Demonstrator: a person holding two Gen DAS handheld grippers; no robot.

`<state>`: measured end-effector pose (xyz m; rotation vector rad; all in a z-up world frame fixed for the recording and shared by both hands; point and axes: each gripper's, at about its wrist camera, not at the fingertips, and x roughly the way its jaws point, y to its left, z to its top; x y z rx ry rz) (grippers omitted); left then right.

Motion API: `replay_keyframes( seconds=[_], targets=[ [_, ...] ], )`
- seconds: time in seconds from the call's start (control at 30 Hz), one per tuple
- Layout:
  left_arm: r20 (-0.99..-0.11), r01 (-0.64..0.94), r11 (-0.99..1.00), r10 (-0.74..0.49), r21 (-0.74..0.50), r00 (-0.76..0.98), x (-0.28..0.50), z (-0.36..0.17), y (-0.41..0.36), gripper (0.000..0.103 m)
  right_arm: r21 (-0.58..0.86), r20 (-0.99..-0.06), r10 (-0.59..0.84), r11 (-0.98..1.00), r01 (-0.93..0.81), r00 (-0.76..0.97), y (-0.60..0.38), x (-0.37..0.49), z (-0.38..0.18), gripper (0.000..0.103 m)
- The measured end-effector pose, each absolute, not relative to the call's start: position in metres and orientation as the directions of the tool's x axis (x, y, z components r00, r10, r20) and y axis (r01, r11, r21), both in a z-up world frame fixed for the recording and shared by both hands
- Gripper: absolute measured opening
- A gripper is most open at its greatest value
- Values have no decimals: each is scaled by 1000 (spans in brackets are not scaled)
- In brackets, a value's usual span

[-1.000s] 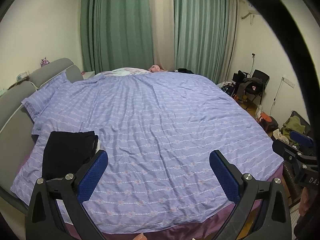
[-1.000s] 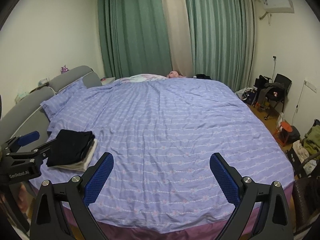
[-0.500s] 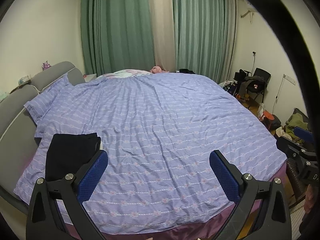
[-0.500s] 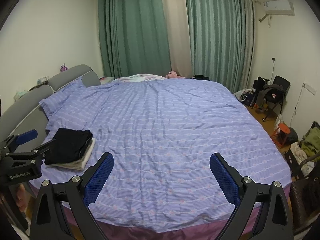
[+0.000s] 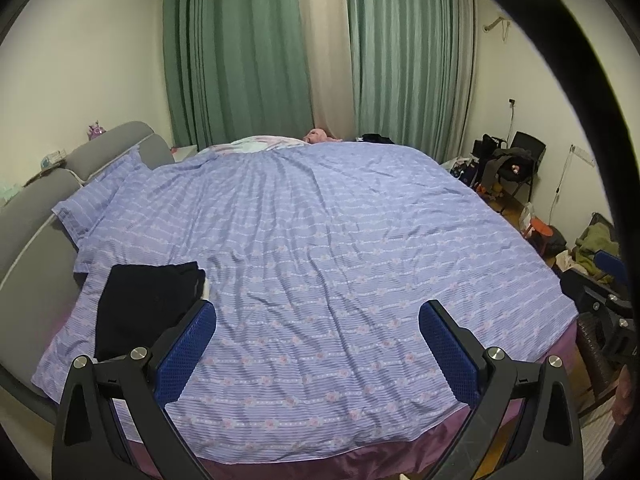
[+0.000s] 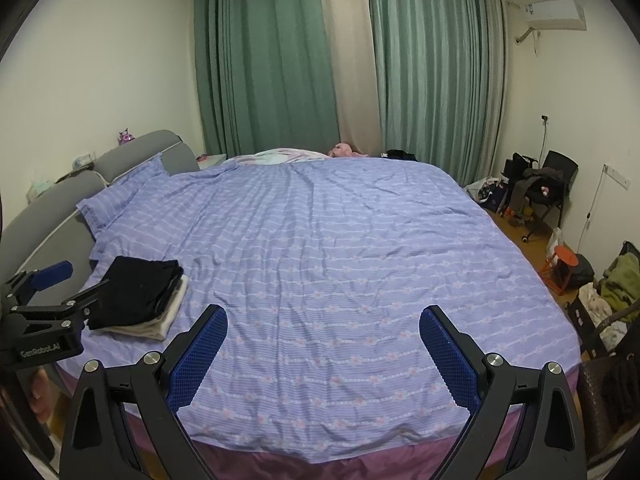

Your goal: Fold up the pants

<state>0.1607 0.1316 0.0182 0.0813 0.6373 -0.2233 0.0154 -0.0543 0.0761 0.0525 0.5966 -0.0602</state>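
The black pants (image 6: 138, 292) already lie folded on a pale folded garment (image 6: 160, 320), near-left on the bed (image 6: 340, 240) — folding looks done. Your left gripper (image 5: 318, 346) and right gripper (image 6: 322, 354) both gape wide, empty. No containers in view.

Both claws slightly lower, farther from folded pants (image 6: 136, 292).

Both wrist views look forward from bed's foot edge, slightly downward, across purple bedspread (image 5: 320, 240) toward green curtains (image 6: 272, 64). Left view sits nearer folded black pants (image 5: 148, 304); right view stands further right. Shared: bed, curtains, headboard (image 6: 132, 156).
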Motion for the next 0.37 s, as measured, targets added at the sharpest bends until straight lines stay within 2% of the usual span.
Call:
replay_keyframes(
  seconds=[0.37],
  targets=[
    [-600, 218, 976, -166, 15, 782, 157, 18, 129, 103, 38, -570, -35, 997, 69, 821, -63, 14, 74, 97]
  ],
)
